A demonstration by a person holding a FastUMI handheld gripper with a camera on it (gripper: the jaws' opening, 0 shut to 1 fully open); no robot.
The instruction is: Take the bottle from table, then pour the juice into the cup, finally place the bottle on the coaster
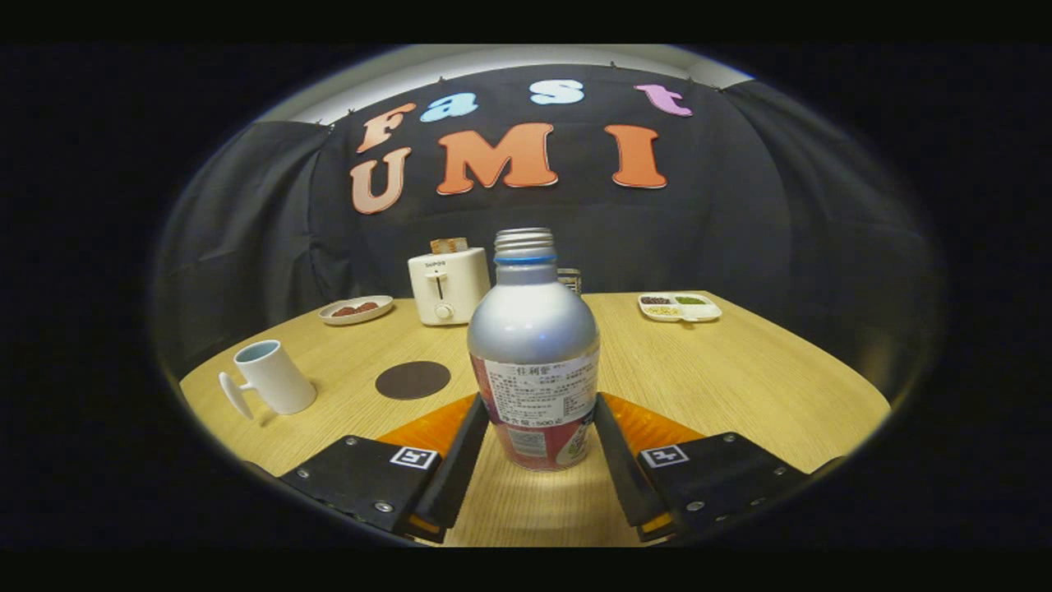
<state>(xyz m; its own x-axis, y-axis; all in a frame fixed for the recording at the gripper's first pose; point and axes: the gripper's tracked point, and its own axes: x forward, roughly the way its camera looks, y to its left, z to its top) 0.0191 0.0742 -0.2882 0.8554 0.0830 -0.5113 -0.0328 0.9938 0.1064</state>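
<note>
A silver metal bottle (532, 329) with a paper label and an uncapped threaded neck stands upright on the wooden table (740, 378), between my fingers. My gripper (542, 403) is shut on the bottle, and both fingers (468, 444) press against its lower sides. A white cup (267, 378) with a handle sits to the left, beyond the left finger. The round dark coaster (412, 380) lies flat between the cup and the bottle, just ahead of the left finger.
At the back of the table stands a white toaster (448, 284) holding bread. A small plate (356, 310) with red food lies to its left. A dark can (569, 279) peeks out behind the bottle. A divided white tray (680, 307) sits at the back right.
</note>
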